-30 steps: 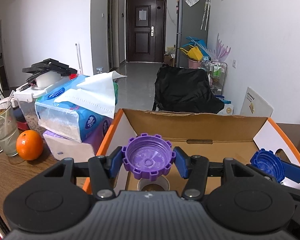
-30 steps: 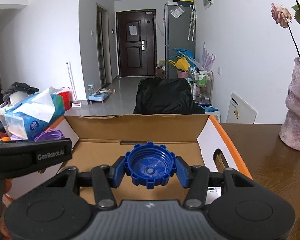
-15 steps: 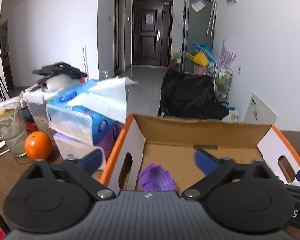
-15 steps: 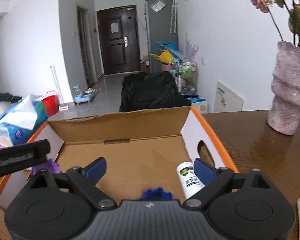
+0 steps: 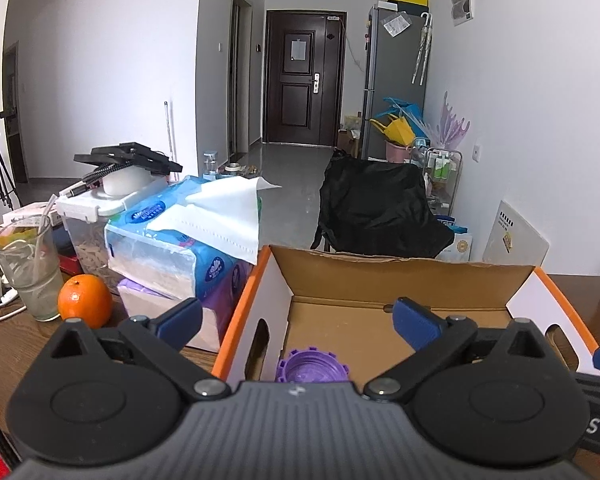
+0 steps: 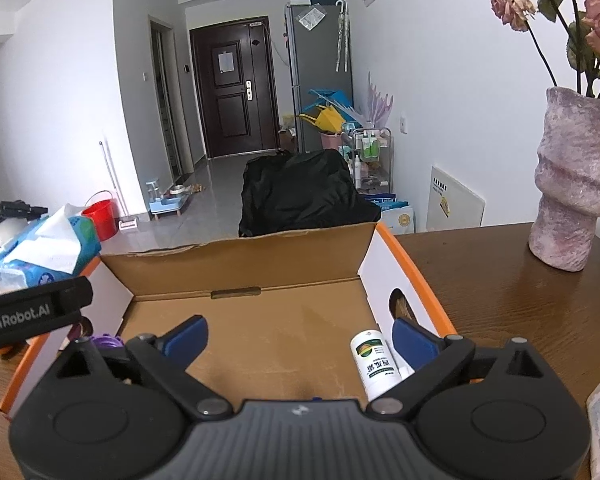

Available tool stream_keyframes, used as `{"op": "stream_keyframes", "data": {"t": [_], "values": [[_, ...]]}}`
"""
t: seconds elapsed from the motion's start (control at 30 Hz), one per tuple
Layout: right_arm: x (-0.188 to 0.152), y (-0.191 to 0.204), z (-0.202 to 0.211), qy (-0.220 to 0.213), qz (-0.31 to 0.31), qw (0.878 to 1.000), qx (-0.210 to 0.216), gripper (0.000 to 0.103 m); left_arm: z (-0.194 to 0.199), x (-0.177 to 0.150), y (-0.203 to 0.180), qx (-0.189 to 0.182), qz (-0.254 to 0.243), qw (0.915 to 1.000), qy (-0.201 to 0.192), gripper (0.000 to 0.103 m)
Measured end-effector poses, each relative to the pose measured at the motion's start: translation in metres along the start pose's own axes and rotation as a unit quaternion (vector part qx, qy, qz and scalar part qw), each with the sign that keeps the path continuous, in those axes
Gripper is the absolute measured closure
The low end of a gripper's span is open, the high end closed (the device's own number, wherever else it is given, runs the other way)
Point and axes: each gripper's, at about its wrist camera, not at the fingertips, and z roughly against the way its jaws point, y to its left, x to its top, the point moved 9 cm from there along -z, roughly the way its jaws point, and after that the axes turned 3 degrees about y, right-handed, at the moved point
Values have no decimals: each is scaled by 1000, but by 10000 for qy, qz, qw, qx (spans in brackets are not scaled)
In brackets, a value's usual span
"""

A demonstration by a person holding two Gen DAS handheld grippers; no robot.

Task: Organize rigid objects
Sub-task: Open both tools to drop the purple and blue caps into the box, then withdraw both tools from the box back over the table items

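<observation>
Cardboard box: holds purple cap, white bottle.
Left gripper: jaws wide, just opened, empty.
Right gripper: same.
Left to do: can't tell.

Home — lived-in flat. Dark entry door at hallway end, grey fridge with umbrellas hung on side, wooden counter with tissue packs, orange, vase (wilted roses) — red bucket on tiled floor.

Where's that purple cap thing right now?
The purple cap lies on the floor of the cardboard box, in its near left corner in the left wrist view, just below the open left gripper.
</observation>
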Motion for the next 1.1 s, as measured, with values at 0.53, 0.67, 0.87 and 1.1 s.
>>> {"op": "stream_keyframes", "data": {"t": [0.53, 0.67, 0.87, 1.1], "values": [[-4, -5, 57, -89, 61, 9999, -18, 0, 57, 4, 9, -219, 93, 9996, -139, 0], [-8, -5, 77, -206, 147, 9997, 35, 0, 79, 2, 14, -219, 123, 9994, -241, 0], [-19, -14, 103, -260, 188, 9995, 80, 0, 110, -9, 17, -254, 153, 9991, -288, 0], [-29, -28, 141, -508, 230, 9984, 64, 0, 150, -25, 21, -270, 228, 9987, -369, 0]]}}
